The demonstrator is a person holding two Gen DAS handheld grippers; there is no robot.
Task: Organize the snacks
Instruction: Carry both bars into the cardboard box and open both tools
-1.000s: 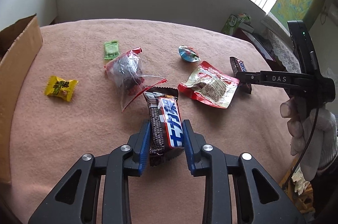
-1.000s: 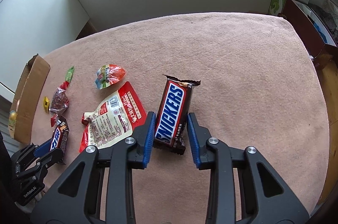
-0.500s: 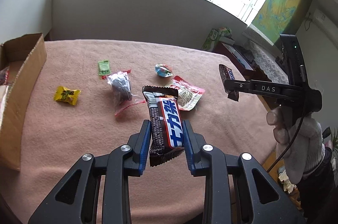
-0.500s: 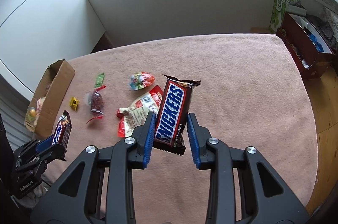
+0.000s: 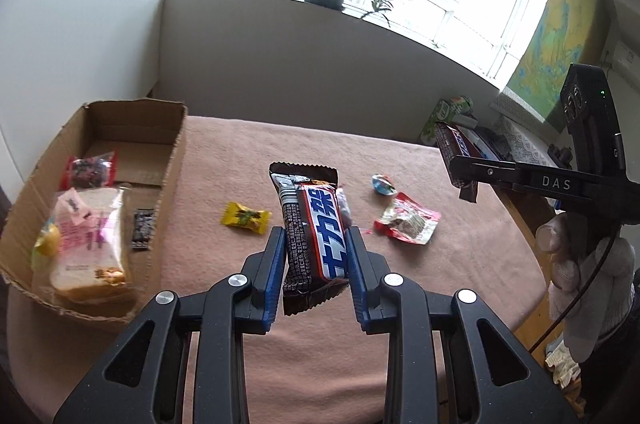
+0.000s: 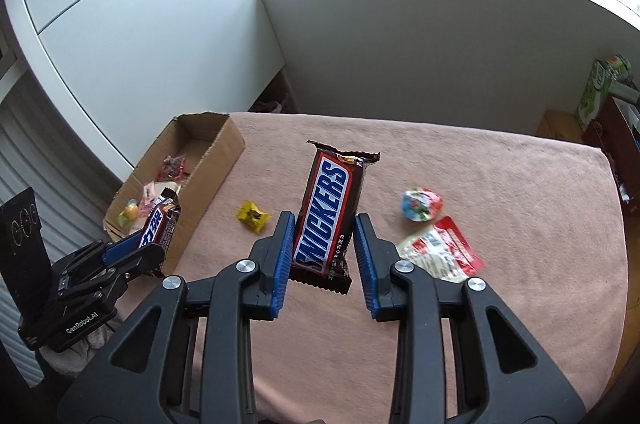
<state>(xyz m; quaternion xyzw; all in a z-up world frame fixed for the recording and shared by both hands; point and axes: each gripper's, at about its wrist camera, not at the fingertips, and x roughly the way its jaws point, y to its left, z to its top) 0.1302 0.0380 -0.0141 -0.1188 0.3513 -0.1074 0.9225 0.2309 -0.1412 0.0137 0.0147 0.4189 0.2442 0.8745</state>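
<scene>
Now we carry two bars above the pink-covered counter (image 5: 240, 364) toward the cardboard box (image 5: 176, 160). Either could slip if we swing fast, each being pinched only at its lower end. Our left hand-held gripper (image 5: 316, 256) is closed narrowly on the chocolate bar (image 5: 316, 228); our right hand-held gripper (image 6: 325, 252) clamps the Snickers bar (image 6: 330, 216).
</scene>
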